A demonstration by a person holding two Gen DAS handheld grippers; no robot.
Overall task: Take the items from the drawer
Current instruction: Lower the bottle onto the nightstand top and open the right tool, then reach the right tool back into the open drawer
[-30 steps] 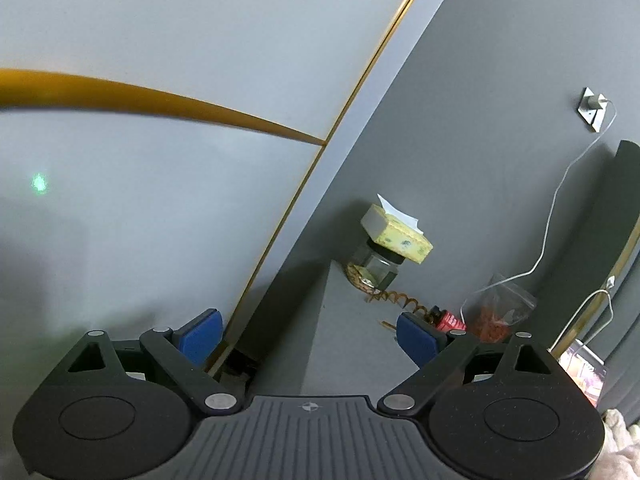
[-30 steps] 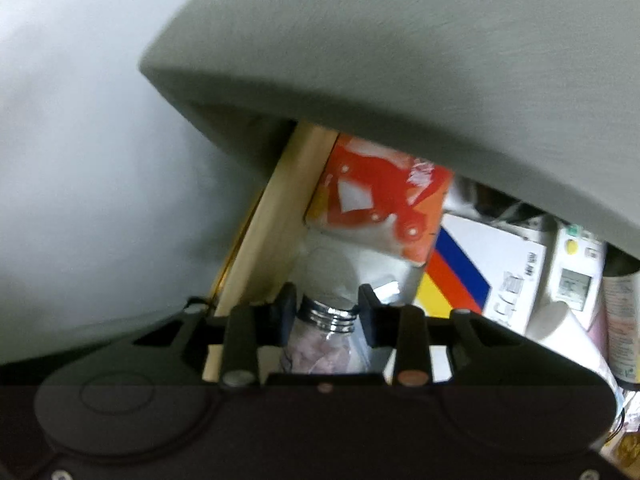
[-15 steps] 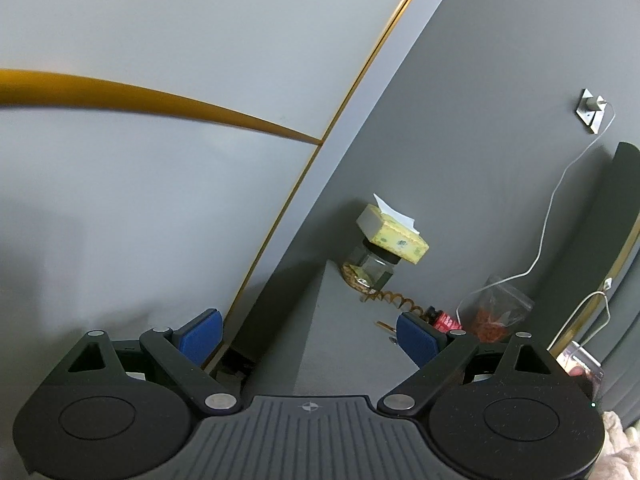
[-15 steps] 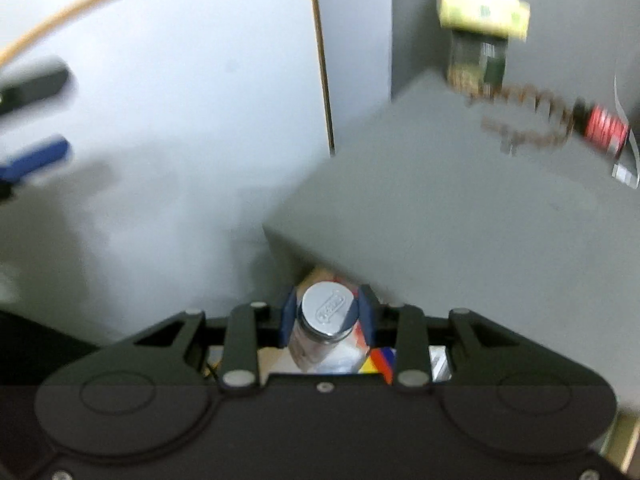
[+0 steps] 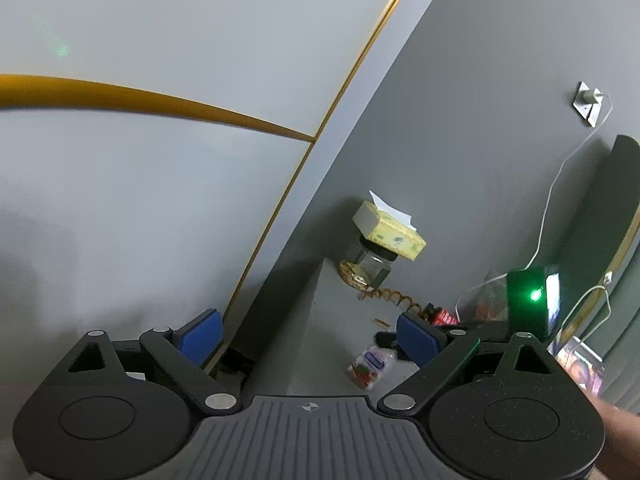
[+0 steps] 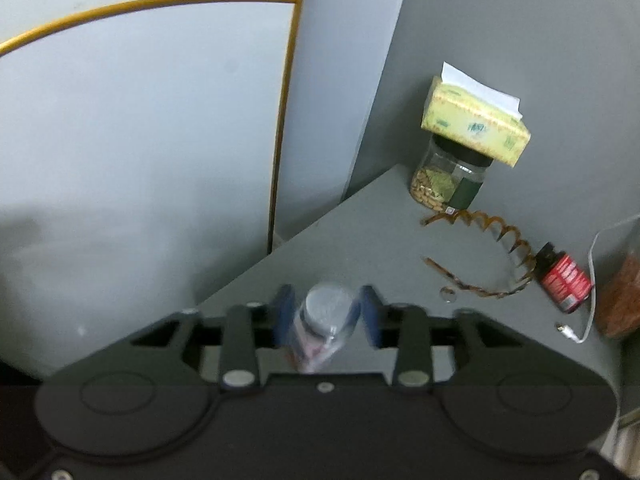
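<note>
Found the right gripper (image 6: 326, 312) clenched on a small bottle (image 6: 326, 310), blue pads (image 6: 284, 312) pressed to its sides just under the silver lid. Saw that bottle blurred and held just over the near corner of the grey cabinet top (image 6: 360, 240); could not tell whether its base touched the surface. Made out pinkish contents through the clear body. From the left wrist view, caught the same bottle (image 5: 370, 364) tilted, low over the top.

Found the left gripper (image 5: 308, 336) released, pads (image 5: 200, 336) wide apart and holding nothing, off the cabinet's left edge beside the pale wall.

Noted, at the back of the top, a tissue box (image 6: 476, 120) sitting on a jar (image 6: 448, 184). Saw a brown hairband (image 6: 500, 252) just in front of the jar, a red vial (image 6: 566, 280) lying at its far end, and a white cable (image 6: 588, 320) beside the vial.
</note>
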